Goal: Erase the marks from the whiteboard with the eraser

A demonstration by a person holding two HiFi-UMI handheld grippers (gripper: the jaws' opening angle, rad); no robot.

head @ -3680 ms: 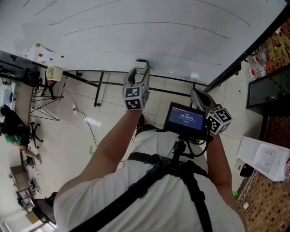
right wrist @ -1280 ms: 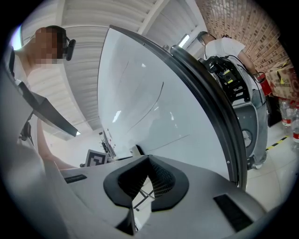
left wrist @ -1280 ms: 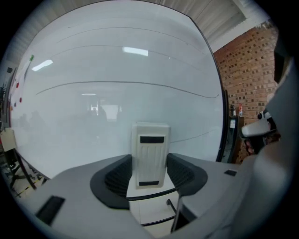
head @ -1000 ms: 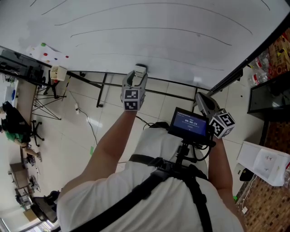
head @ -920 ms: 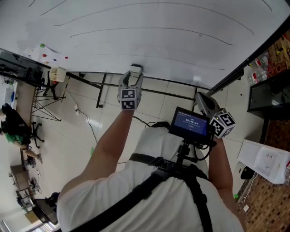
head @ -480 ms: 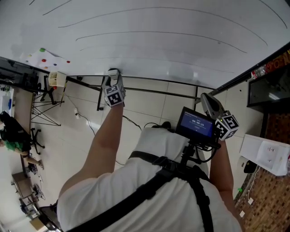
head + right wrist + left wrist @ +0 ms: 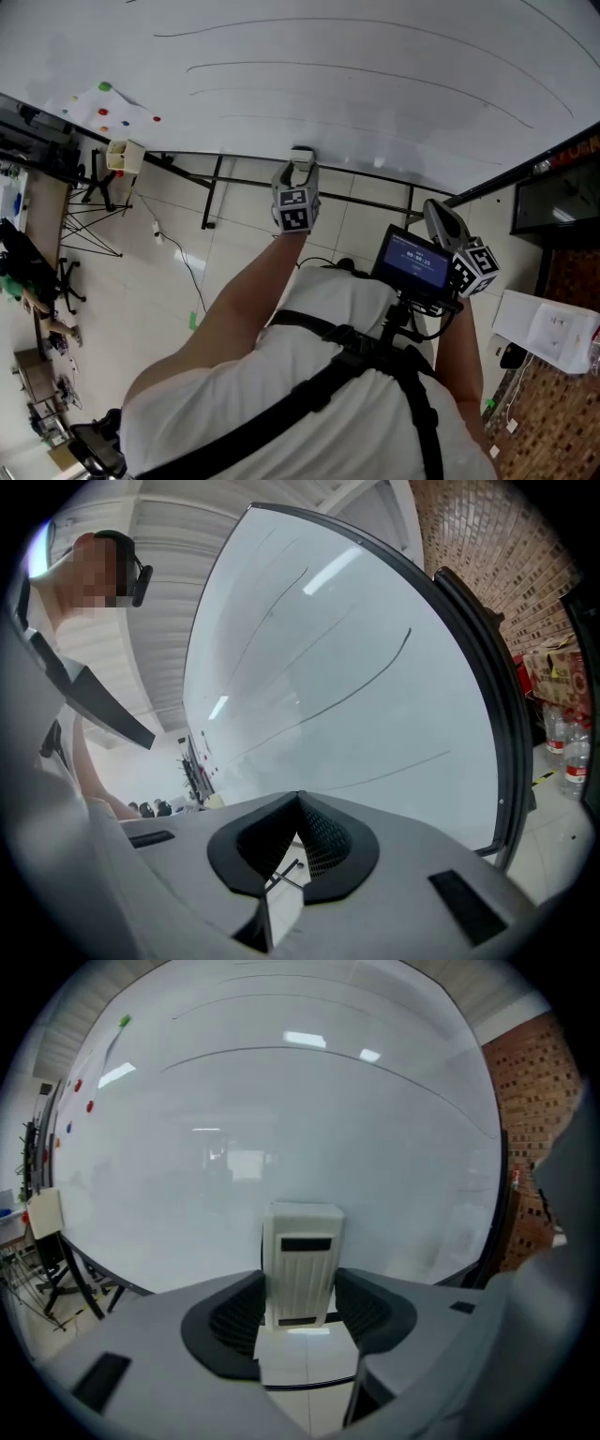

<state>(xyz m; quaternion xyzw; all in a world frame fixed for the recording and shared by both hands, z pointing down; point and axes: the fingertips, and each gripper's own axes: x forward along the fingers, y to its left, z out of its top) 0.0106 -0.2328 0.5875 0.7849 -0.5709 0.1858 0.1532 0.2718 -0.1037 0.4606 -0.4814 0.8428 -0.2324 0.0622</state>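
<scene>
White eraser (image 7: 302, 1258), one, in left tongs (image 7: 302, 1288) (right tongs (image 7: 298, 805) closed), one whiteboard (image 7: 281, 1101)

White shirt (image 7: 216, 422) crossed by black harness straps (image 7: 417, 422).

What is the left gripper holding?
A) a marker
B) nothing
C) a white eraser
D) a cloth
C: in the left gripper the eraser sits clamped between the jaws, in front of the whiteboard.
</scene>
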